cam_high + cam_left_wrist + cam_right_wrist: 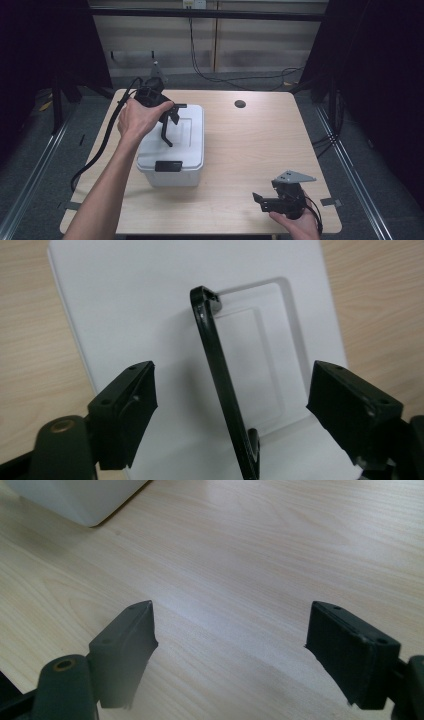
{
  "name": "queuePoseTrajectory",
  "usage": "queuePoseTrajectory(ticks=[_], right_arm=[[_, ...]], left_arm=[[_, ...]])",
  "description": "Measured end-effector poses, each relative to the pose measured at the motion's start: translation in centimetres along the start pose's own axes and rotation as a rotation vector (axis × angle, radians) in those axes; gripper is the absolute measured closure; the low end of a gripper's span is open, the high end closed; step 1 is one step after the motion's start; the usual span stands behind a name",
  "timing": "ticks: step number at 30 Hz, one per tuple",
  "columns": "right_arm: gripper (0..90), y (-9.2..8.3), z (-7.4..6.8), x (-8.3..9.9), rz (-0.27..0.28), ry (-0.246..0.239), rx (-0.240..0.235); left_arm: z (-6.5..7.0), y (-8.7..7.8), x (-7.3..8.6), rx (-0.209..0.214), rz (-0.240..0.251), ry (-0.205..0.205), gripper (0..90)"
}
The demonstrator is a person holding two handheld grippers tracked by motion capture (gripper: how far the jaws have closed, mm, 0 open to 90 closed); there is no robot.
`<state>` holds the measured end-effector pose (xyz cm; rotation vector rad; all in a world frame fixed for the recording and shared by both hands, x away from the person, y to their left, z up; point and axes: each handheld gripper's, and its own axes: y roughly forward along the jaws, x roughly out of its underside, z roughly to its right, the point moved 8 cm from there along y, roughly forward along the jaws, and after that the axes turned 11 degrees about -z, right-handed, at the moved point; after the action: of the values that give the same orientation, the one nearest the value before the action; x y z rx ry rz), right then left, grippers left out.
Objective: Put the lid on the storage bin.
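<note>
Wooden counter [240, 150] carried white lidded box [172, 150]. Left hand-held gripper [230, 405] hovered spread around raised black handle [220, 385], probably to lift it. Right hand-held gripper [230, 650] waited spread over bare counter.

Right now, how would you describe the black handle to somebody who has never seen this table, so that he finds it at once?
Look at the white box on the left half of the wooden table. On its lid a thin black handle stands raised, between the jaws of the open left gripper. Unlike the flat black latch on the box's near edge, it is long, narrow and sits in the lid's recess.
</note>
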<state>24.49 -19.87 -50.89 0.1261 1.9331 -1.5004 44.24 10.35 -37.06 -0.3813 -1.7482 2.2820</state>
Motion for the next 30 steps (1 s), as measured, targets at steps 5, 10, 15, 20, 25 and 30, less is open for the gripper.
queuePoseTrajectory(ticks=[5,10,15,20,25,30], right_arm=[[19.1,0.0,0.0,0.0,0.002,-0.003,0.000],[19.1,0.1,0.0,0.0,-0.001,0.008,-0.001],[19.1,0.1,0.0,-0.1,0.002,0.004,0.000],[19.1,0.0,0.1,0.0,0.000,0.006,0.002],[19.1,0.1,0.1,-0.1,0.002,0.004,0.001],[19.1,0.1,0.1,-0.1,0.003,0.006,0.002]], left_arm=[[-1.0,-0.5,0.3,0.037,0.067,0.029,18.5],[-1.8,-1.5,0.8,0.092,0.151,0.096,17.4],[-3.1,-2.5,1.3,0.030,0.213,0.099,23.9],[-4.0,-3.0,2.0,0.027,0.243,0.118,24.0],[-5.1,-3.4,2.8,0.070,0.281,0.138,23.7],[-6.0,-4.1,3.6,0.102,0.327,0.182,20.8]])
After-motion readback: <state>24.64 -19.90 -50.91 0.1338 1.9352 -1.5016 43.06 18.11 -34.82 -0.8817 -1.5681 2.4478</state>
